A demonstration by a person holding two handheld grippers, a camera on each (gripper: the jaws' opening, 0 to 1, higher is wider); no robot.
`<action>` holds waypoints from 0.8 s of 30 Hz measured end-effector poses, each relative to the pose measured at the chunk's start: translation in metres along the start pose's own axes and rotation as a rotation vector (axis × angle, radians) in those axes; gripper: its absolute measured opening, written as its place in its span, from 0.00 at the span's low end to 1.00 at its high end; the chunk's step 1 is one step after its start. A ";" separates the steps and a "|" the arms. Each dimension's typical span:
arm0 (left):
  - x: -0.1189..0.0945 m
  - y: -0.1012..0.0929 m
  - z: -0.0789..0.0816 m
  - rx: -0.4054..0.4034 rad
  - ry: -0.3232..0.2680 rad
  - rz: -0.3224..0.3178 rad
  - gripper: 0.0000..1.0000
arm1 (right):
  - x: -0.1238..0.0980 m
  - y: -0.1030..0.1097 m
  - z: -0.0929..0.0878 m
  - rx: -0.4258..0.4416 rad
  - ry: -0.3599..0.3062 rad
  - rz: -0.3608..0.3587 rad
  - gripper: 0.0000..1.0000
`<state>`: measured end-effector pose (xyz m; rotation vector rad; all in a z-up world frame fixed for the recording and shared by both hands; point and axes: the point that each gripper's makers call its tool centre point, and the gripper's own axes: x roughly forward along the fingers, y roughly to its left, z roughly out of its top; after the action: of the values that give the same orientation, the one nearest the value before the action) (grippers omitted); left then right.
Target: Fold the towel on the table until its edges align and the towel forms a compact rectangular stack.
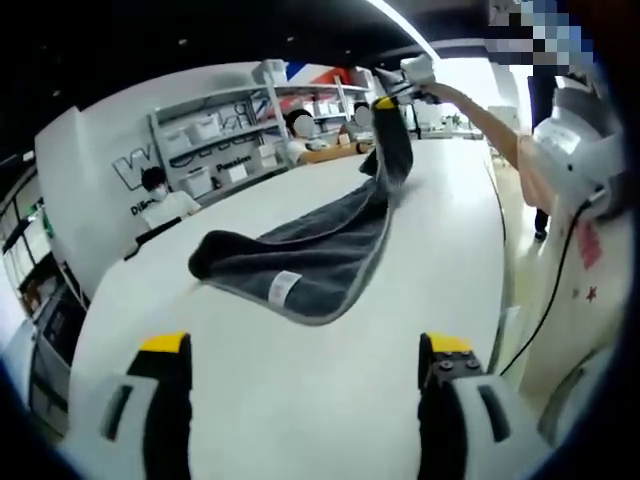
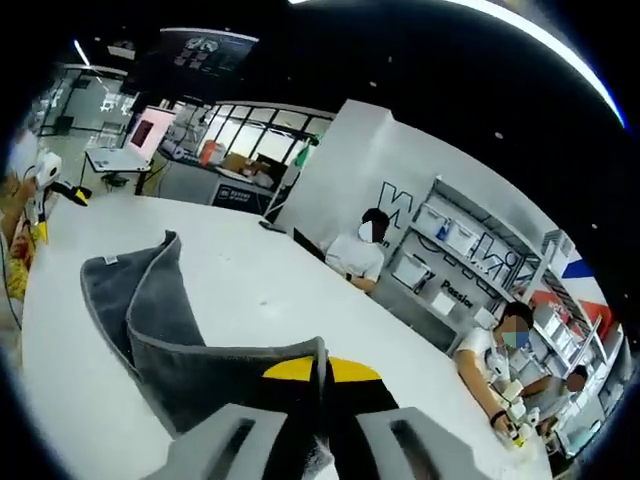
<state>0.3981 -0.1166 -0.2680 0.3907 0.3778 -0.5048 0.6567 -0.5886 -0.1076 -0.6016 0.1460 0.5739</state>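
Left gripper view: the left claw [image 1: 305,360] hovers over a white table [image 1: 430,250], jaws spread wide w/ nothing between them. Ahead lies a dark grey towel [image 1: 300,250] — most of it flat on the table, one end lifted high by the right claw [image 1: 388,103] at the far side, where a person's arm reaches in. A small white label [image 1: 283,287] sits near the pale-edged hem closest to the camera.

Right gripper view: the right claw [image 2: 322,385] is pressed together, pinching the towel [image 2: 160,320] at its edge; cloth trails away in a loose fold toward the left claw [image 2: 45,190].

Judgement: towel looks soft, limp, fairly light — it sags and drapes, won't hold shape. Best held at corners or along the hem, approx. by the label end for the free claw.
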 end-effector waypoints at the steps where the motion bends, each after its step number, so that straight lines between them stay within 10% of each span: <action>1: 0.000 0.000 0.000 0.001 0.000 0.000 0.99 | 0.002 -0.004 0.001 -0.004 0.008 -0.011 0.03; 24: -0.006 0.001 0.002 0.006 0.000 0.014 0.99 | 0.049 -0.088 -0.001 -0.080 0.161 -0.215 0.03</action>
<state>0.3942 -0.1141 -0.2630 0.3992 0.3734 -0.4927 0.7455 -0.6259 -0.0797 -0.7311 0.2078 0.3245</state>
